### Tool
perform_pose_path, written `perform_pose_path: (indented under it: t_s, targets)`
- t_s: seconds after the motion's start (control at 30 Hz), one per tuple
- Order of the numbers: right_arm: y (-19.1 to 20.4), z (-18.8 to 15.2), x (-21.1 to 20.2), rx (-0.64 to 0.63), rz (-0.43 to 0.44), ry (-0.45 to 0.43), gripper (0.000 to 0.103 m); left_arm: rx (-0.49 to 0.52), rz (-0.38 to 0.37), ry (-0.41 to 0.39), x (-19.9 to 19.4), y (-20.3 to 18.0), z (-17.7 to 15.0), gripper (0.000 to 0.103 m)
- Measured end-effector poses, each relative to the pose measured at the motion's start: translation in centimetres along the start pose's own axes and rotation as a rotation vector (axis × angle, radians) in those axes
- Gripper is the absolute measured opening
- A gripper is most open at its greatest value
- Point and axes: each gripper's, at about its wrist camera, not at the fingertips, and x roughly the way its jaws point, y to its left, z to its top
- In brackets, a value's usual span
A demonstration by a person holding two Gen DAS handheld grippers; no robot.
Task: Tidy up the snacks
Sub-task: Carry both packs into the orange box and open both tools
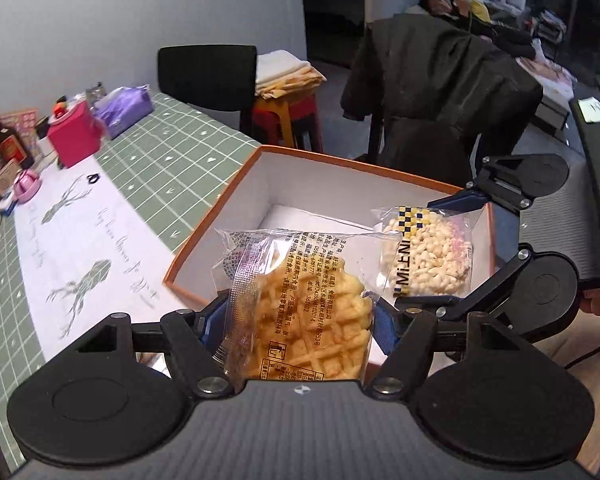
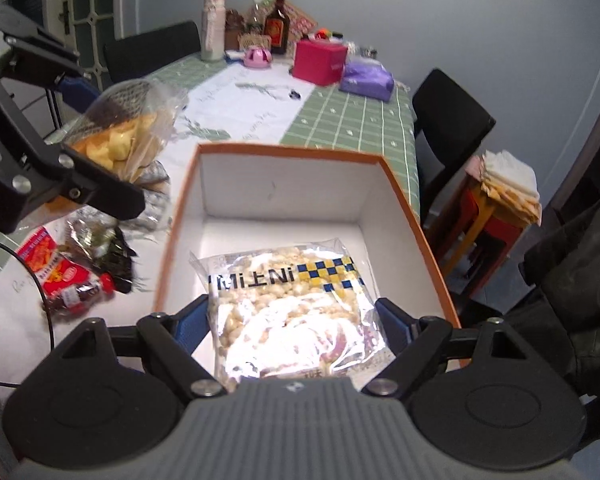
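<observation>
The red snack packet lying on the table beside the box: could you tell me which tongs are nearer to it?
Left. The left tongs, holding the waffle packet, hang just above the red snack packet; the right tongs are over the box alongside.

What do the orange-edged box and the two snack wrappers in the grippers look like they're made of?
Box: probably cardboard or paperboard, with matte white inner walls, thin straight sides and an orange rim.
Waffle packet in the left gripper: clear glossy plastic film; it crinkles and the waffle shows through.
Puffed-rice packet in the right gripper: also clear plastic film, with strong glare and printed lettering.
</observation>
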Motion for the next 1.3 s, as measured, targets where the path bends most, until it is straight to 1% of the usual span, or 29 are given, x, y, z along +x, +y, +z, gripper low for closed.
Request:
perform_pose_path:
  t_s: [0.23, 0.37, 0.43, 0.53, 0.63, 0.73, 0.8, 0.9, 0.93, 1.0, 1.13, 1.17, 1.2, 1.3]
  targets:
    - [-1.2, -0.6, 5.0, -0.047, 0.031, 0.145, 0.084, 0.042, 0.004, 0.113, 5.9, -0.9, 1.6, 0.08]
    - [-1.9, -1.0, 6.7, -0.072, 0.038, 0.204, 0.084, 0.138, 0.047, 0.137, 8.2, -1.9, 2.7, 0.08]
    - [-2.2, -1.1, 7.3, -0.084, 0.044, 0.224, 0.084, 0.171, 0.047, 0.151, 9.4, -2.4, 3.1, 0.08]
    - [-2.3, -1.1, 7.8, -0.1, 0.058, 0.245, 0.084, 0.188, 0.032, 0.185, 11.3, -2.9, 3.1, 0.08]
    - [-2.2, -0.8, 7.7, -0.122, 0.074, 0.242, 0.084, 0.202, 0.025, 0.229, 13.2, -3.2, 2.6, 0.08]
    - [-2.0, -0.7, 8.0, -0.152, 0.086, 0.264, 0.084, 0.201, 0.023, 0.275, 14.8, -3.1, 1.9, 0.08]
    - [-1.8, -0.5, 8.1, -0.178, 0.092, 0.273, 0.084, 0.197, 0.019, 0.296, 15.5, -2.9, 1.6, 0.082]
    - [-1.7, -0.3, 8.5, -0.194, 0.107, 0.289, 0.085, 0.198, 0.003, 0.32, 16.1, -2.7, 1.4, 0.083]
    - [-1.6, -0.2, 8.6, -0.199, 0.107, 0.289, 0.085, 0.203, 0.004, 0.325, 16.2, -2.7, 1.3, 0.085]
    - [-1.5, 0.0, 8.9, -0.204, 0.106, 0.296, 0.085, 0.212, 0.002, 0.329, 16.3, -2.8, 1.3, 0.085]
    - [-1.6, 0.1, 9.8, -0.221, 0.1, 0.326, 0.086, 0.2, -0.011, 0.335, 16.2, -2.8, 1.4, 0.09]
    - [-1.6, 0.3, 10.1, -0.23, 0.092, 0.33, 0.088, 0.194, -0.018, 0.334, 16.1, -2.7, 1.4, 0.091]
    - [-1.0, -0.1, 9.5, -0.237, 0.086, 0.328, 0.091, 0.189, -0.025, 0.334, 16.1, -2.6, 1.4, 0.091]
    - [-0.9, -0.2, 9.2, -0.233, 0.091, 0.336, 0.095, 0.176, -0.045, 0.334, 15.6, -2.5, 1.5, 0.093]
